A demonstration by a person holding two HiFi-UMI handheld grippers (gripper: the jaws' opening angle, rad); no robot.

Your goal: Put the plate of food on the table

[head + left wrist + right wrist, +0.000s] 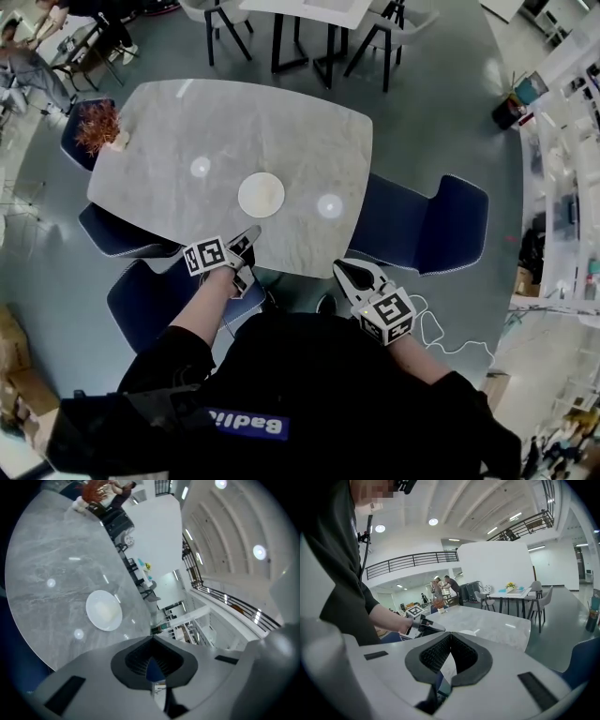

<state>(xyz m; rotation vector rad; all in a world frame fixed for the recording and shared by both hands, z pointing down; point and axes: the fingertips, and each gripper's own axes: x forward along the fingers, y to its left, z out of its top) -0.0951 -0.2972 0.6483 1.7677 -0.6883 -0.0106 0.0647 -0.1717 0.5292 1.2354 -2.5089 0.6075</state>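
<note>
Large open hall, a showroom or office atrium by the look. Grey marble-topped desk (234, 122) ringed by blue upholstered chairs (441, 225). A second table (513, 595) with grey chairs stands further off. Polished grey floor (450, 122). Railed mezzanine (412, 562) overhead, recessed ceiling lights (433, 521), white partition wall (497, 566). Stocked shelving (572, 206) along one side, cardboard boxes (19, 375) on the other. People (447, 585) standing in the background.

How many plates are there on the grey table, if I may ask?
1. The plate sits on the table, near the middle of its front edge; no others seem hidden.
</note>
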